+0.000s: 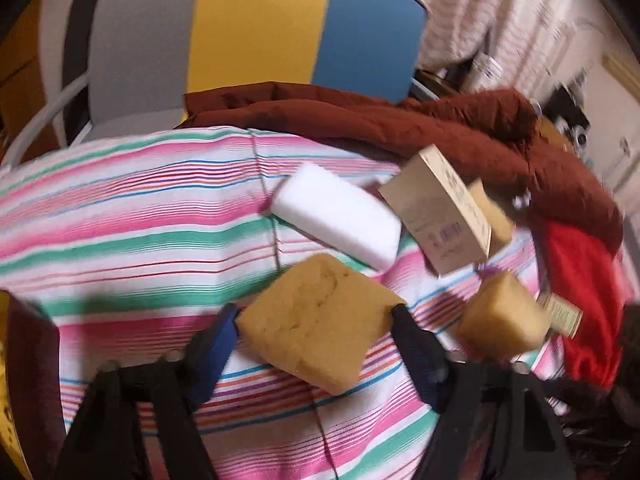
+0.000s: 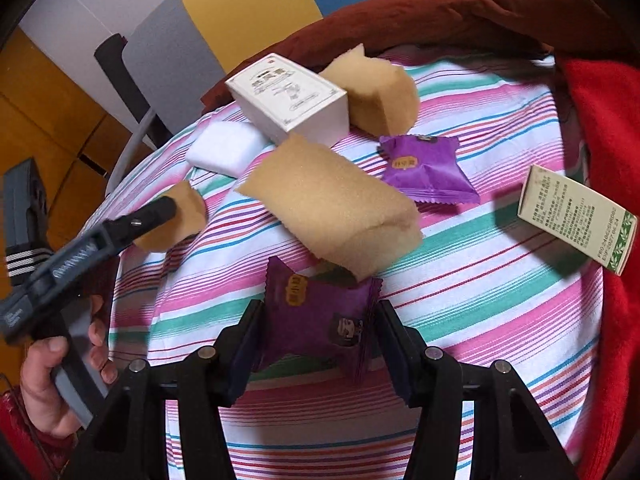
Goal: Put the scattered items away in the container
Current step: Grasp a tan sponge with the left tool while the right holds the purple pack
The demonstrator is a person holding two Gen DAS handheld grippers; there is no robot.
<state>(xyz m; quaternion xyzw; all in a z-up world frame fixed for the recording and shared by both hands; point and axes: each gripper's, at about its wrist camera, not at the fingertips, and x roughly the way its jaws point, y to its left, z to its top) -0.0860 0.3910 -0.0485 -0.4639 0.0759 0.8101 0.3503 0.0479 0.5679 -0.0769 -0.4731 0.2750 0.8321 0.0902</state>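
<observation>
left tool (image 1: 316, 320): grips sponge (image 1: 320, 320)
right tool (image 2: 316, 320): grips purple packet (image 2: 320, 312)
container: not visible
left: sponges, boxes, packet on striped cloth (image 2: 460, 280)

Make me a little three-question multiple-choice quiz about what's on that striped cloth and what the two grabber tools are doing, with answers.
1. Where is the white foam block?
A. left of the white printed box
B. on the red cloth
C. in the right gripper

2. How many purple sachets show in the right wrist view?
A. one
B. two
C. four

3. What is the left gripper doing?
A. hanging open
B. shut on a box
C. shut on a tan sponge

Answers: 1 A, it lies beside the box's left end. 2 B, one loose purple sachet, one held purple sachet in the right gripper. 3 C, both fingers press the sponge's sides.
</observation>
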